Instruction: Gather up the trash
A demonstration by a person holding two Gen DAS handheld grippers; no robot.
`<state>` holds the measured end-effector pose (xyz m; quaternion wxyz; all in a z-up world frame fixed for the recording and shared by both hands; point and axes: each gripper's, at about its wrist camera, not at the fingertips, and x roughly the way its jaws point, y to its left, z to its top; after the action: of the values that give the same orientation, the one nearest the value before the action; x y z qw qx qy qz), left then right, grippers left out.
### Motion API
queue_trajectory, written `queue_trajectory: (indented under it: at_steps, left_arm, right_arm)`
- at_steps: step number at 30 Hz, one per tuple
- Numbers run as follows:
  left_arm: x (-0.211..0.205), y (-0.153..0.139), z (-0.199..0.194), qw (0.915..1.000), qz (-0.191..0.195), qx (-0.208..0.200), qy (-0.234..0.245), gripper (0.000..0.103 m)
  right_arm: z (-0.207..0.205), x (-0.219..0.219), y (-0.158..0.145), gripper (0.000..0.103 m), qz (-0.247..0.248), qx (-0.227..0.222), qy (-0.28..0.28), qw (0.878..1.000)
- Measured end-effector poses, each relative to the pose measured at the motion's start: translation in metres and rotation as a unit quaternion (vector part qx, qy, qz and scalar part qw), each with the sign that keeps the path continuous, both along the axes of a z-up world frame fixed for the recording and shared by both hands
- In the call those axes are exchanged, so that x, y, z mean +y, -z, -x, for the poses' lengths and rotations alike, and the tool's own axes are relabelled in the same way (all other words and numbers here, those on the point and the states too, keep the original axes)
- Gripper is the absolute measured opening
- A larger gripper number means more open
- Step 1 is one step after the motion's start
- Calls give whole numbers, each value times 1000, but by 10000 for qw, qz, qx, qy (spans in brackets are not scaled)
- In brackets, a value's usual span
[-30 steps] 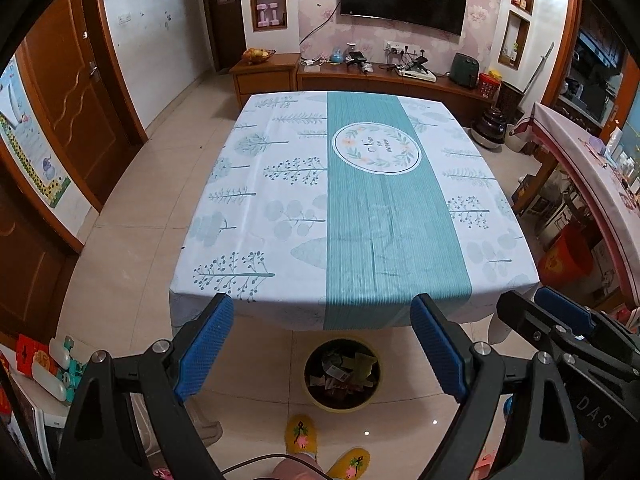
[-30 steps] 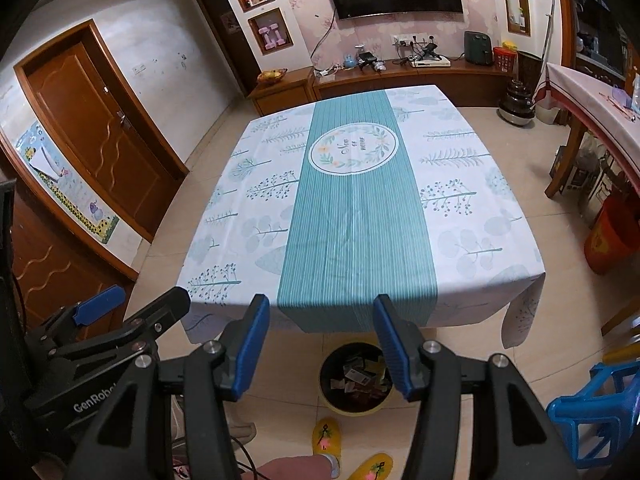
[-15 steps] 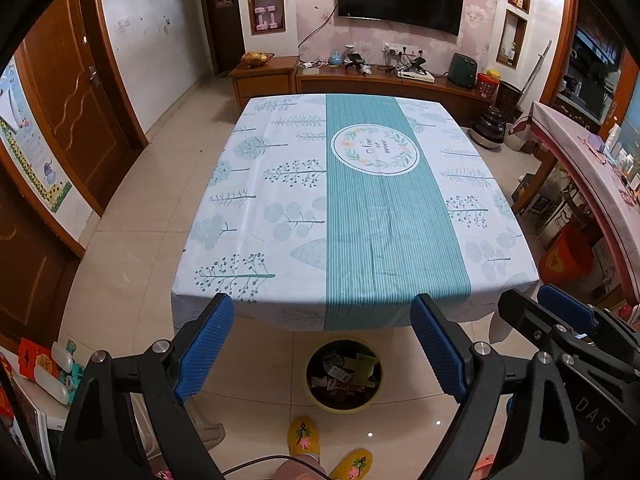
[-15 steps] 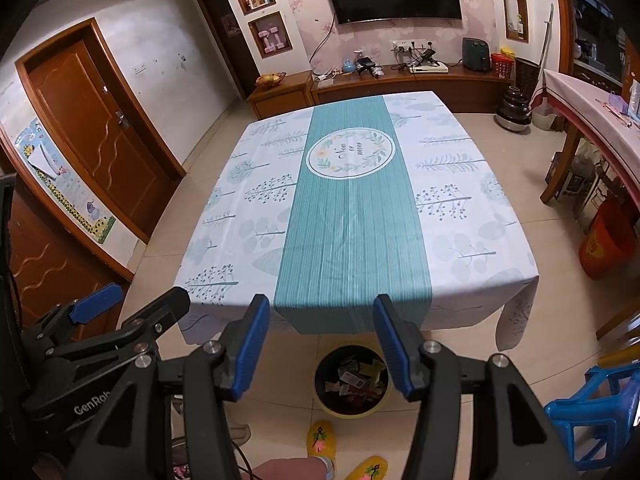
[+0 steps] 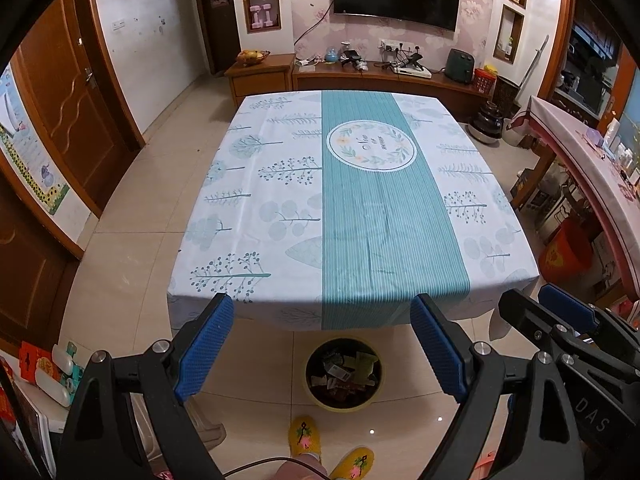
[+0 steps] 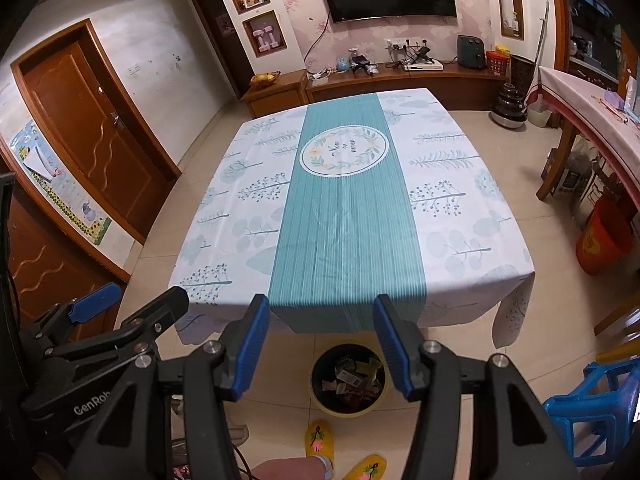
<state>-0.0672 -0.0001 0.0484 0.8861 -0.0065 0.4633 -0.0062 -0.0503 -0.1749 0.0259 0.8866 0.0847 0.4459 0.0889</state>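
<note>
The left gripper [image 5: 322,344] is held tilted downward above the floor, its 2 blue pads [image 5: 206,344] spread wide with nothing between them. The right gripper [image 6: 318,348] is held beside it at the same downward tilt, its jaws also parted and empty. Below both, a bin [image 5: 344,374] is seen on the tiles just under the near edge of the table [image 5: 280,200]; trash [image 6: 352,378] lies inside it. 2 yellow slippers [image 5: 305,436] are seen just beside the bin, nearest the cameras.
</note>
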Motion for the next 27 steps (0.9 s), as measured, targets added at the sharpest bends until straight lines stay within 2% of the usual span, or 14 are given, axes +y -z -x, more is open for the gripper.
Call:
queue_trajectory:
  at_steps: [27]
  left_arm:
    - [-6, 7, -4, 9999, -45, 55, 102, 89]
  right_arm:
    - [-1, -7, 6, 54, -26, 47, 66, 10000]
